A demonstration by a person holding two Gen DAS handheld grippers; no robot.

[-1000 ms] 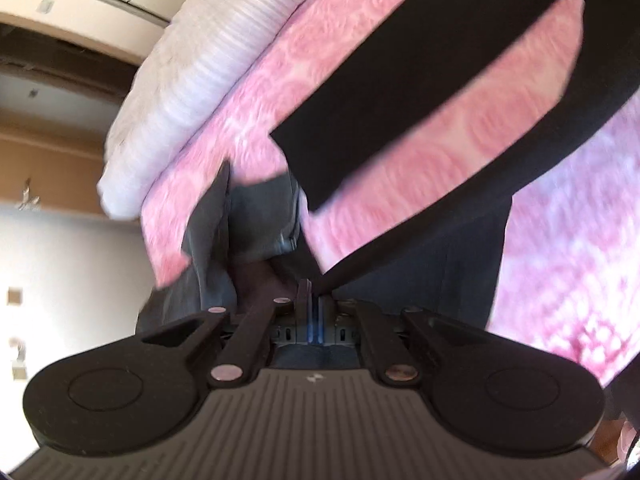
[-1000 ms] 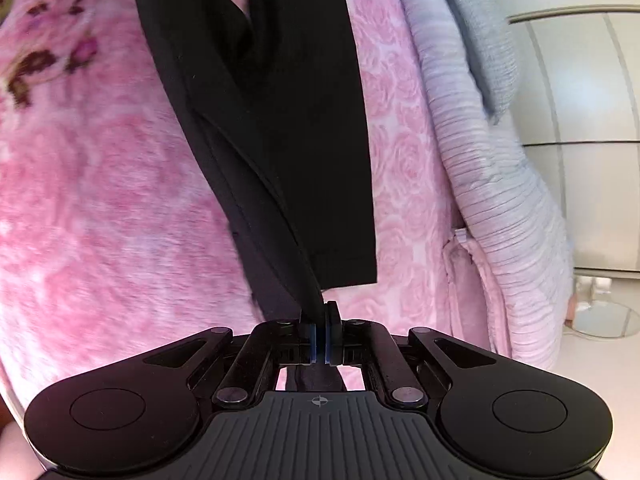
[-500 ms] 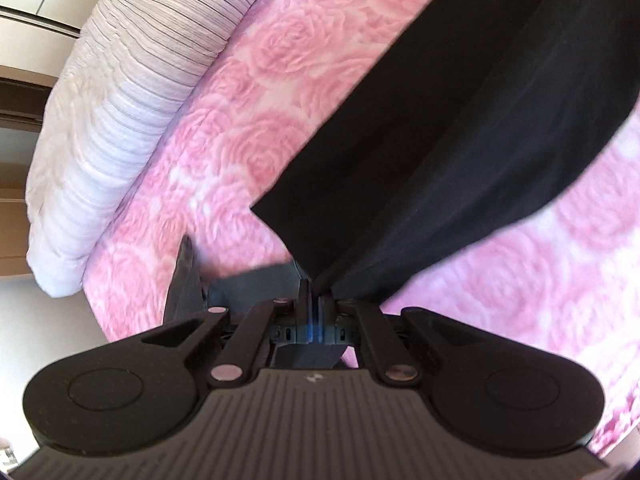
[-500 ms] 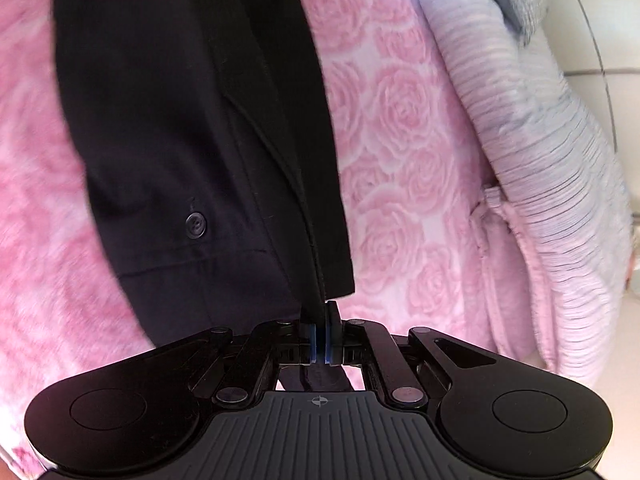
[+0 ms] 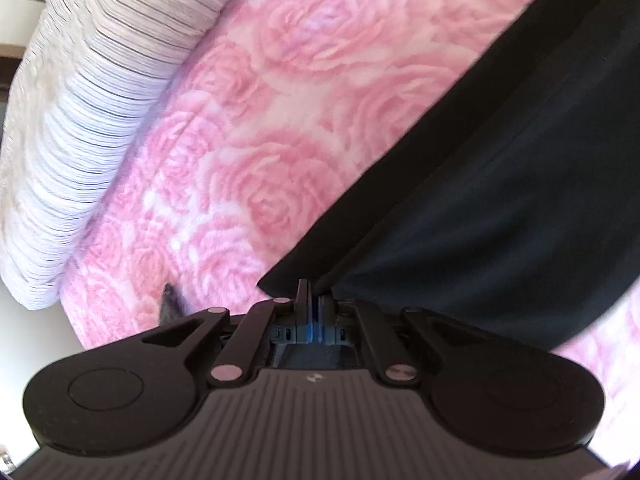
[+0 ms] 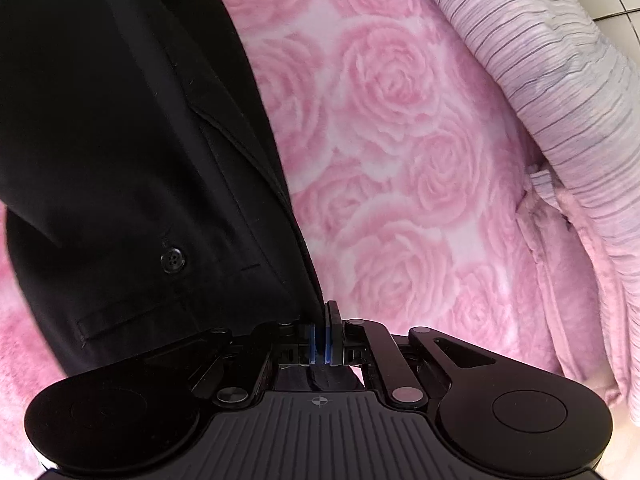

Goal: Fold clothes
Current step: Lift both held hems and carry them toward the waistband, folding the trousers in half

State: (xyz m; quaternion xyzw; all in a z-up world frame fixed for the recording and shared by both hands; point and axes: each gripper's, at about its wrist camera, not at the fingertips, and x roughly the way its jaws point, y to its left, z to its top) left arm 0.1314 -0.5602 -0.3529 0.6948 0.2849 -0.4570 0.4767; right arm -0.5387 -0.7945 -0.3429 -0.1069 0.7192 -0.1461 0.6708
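- Left gripper [image 5: 313, 298]: jaws clamped on an edge of the black woven garment [image 5: 500, 184].
- Right gripper [image 6: 326, 314]: likewise clamped, near the black button [image 6: 173, 260].
- Garment lies spread on the pink rose-patterned fleece blanket [image 6: 400, 140]; folding judged early, unfinished.
- Beyond: lilac ribbed pillow [image 5: 92, 92].

Pink rose-patterned blanket [image 6: 400, 128] as surface, black garment [image 6: 120, 140] spread on it, striped lilac bedding [image 5: 92, 100] alongside

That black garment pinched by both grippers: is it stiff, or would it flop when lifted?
Probably floppy: the black garment fans in soft folds from the shut left gripper. Likely light, since the right gripper holds just its edge. It may drag on the fuzzy pink blanket.
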